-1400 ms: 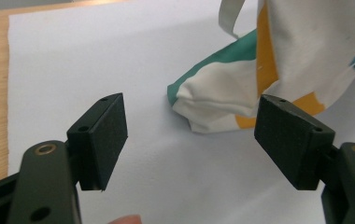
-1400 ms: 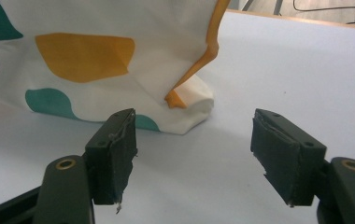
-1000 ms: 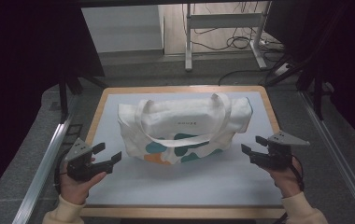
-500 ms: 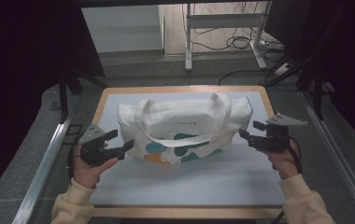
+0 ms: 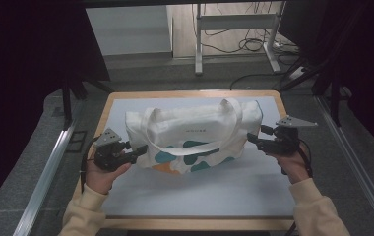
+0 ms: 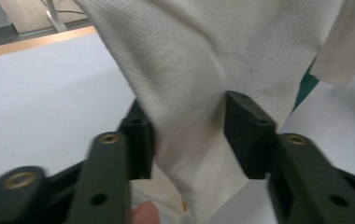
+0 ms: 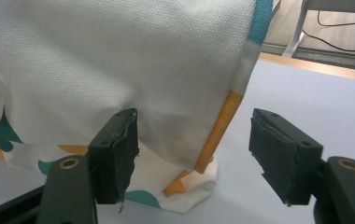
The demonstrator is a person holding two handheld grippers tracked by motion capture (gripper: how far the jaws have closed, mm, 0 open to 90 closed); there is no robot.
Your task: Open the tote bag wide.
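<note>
Canvas tote bag [image 5: 195,135] lies flat near the middle of the tabletop [image 5: 254,191], somewhat closer to the far edge, with its two handles [image 5: 190,147] looped over the upper face. It is cream cloth with teal and orange shapes along the near side.

One gripper comes to each end of the bag, which I judge is meant to let the person take it by both ends at once and lift or spread it evenly.

The left gripper [image 5: 137,150] is at the bag's left end, toward the near-left corner of the cloth. In the left gripper view a fold of the cream cloth [image 6: 189,116] stands between the two fingers [image 6: 248,133]. These fingers have just been closing and now stand at a medium gap, with both seeming to touch the fold. Whether they already press it firmly I cannot tell.

The right gripper [image 5: 253,140] is at the bag's right end. In the right gripper view its fingers [image 7: 115,154] are wide apart. The bag's corner with the orange seam [image 7: 217,135] hangs between them, and the right finger is clearly away from the cloth, so nothing is held on this side yet. By my judgement this side must close before the bag can be raised level.
</note>
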